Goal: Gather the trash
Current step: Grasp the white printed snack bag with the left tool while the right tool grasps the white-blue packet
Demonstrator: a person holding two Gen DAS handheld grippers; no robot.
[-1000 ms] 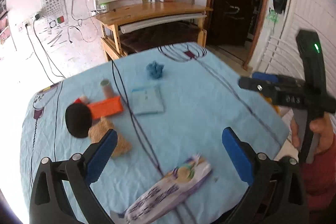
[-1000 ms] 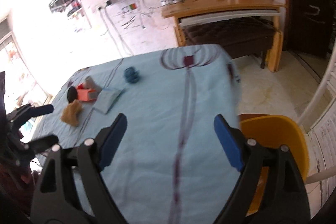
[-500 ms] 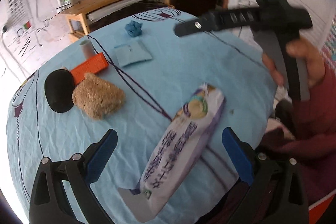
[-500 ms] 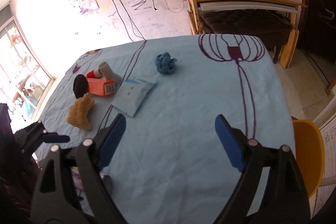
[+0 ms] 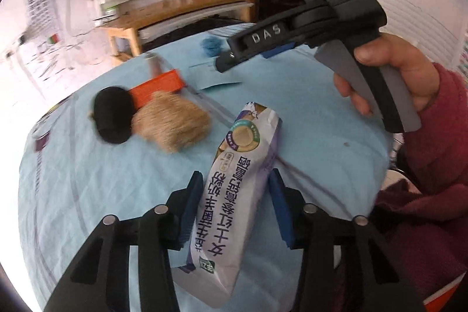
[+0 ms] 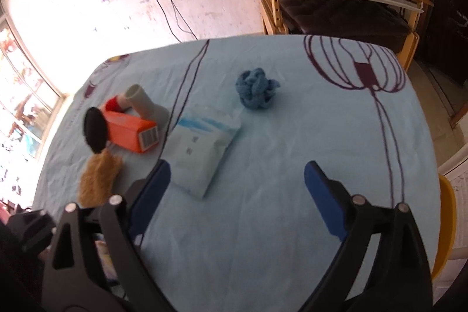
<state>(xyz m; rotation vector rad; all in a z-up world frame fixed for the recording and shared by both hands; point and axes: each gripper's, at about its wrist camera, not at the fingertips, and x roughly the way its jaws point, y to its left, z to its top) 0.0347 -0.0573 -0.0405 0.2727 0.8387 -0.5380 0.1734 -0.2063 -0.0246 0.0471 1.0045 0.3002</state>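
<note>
A: Left tool (image 5: 235, 205), state?

B: Blue pads closed in from wide on both sides of a white-and-purple snack packet (image 5: 239, 195). Pads sit against its flanks; the packet lies lengthwise between them on the worktop (image 5: 307, 122), near edge, printed face up. It is gripped but rests on the blue cloth.

A: Right tool (image 6: 237, 192)?

B: Jaws spread wide, opened a little further just now, nothing between them. It hangs over bare cloth, with a pale blue-and-white pouch (image 6: 201, 145) just past its left pad. In the left wrist view a hand (image 5: 392, 72) in a dark red sleeve holds it above the far side of the worktop.

A: Other litter?

B: Orange box (image 6: 128, 127) with a barcode end, a grey tube (image 6: 146, 104) leaning against it, a black round object (image 6: 95, 129) touching the box. Tan fibrous clump (image 6: 99, 177) just beside that. Crumpled blue cloth ball (image 6: 256, 88) stands apart, toward the middle of the worktop.
</note>
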